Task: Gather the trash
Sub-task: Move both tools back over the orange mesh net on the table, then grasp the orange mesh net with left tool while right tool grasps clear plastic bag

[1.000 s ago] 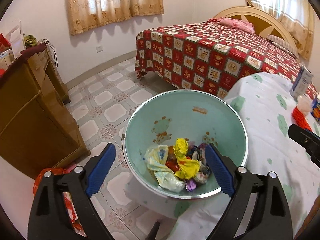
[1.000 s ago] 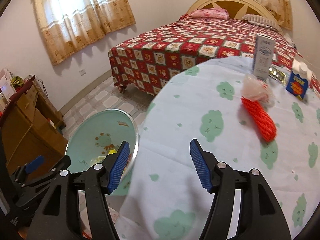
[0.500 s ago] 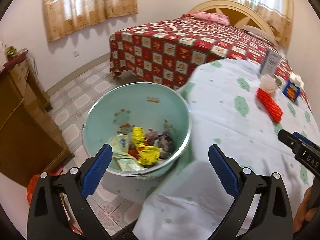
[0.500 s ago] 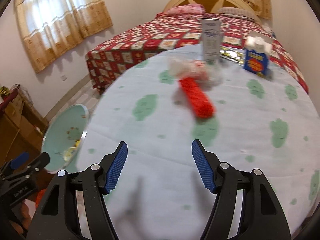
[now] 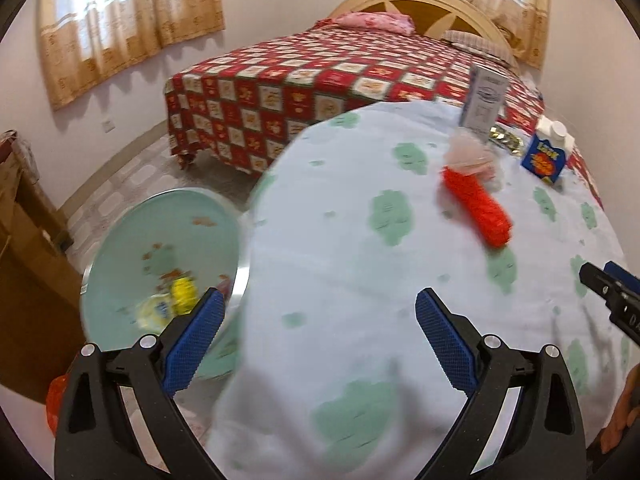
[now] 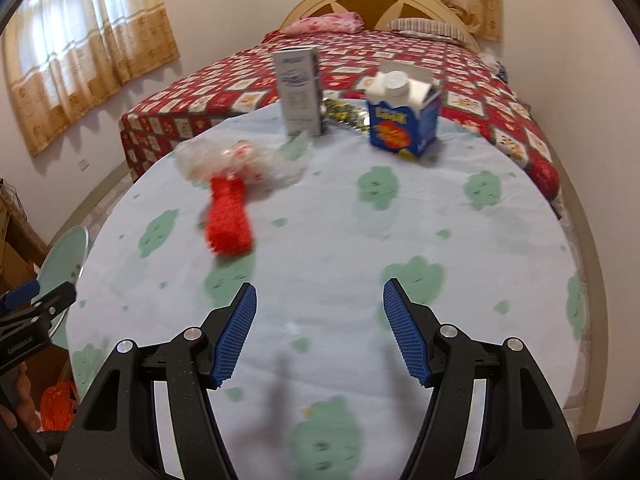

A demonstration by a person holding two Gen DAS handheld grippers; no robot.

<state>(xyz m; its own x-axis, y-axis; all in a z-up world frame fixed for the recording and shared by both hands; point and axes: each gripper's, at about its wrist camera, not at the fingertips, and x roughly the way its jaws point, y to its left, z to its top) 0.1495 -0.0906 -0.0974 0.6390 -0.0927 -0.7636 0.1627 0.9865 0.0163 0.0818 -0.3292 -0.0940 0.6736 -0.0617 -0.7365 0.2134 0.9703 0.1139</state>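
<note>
A round table (image 6: 500, 240) with a white, green-patterned cloth carries the trash: a red net bag (image 6: 230, 220) with a crumpled clear wrapper (image 6: 276, 162) at its far end, a white-grey carton (image 6: 300, 92), a blue carton (image 6: 402, 120) and a shiny foil wrapper (image 6: 346, 112). My right gripper (image 6: 320, 312) hangs open and empty over the near cloth. My left gripper (image 5: 320, 316) is open and empty over the table's left edge. The pale green bin (image 5: 160, 256) stands on the floor beside it, with yellow and other wrappers (image 5: 182, 292) inside.
A bed with a red checked cover (image 5: 320, 92) stands beyond the table. A brown wooden cabinet (image 5: 24, 264) is on the left by the bin. An orange bag (image 6: 58, 404) lies on the floor under the table's left edge.
Both grippers have swung to the right, away from the bin and over the table. The red net bag and cartons now lie ahead of both. Both stay open.
</note>
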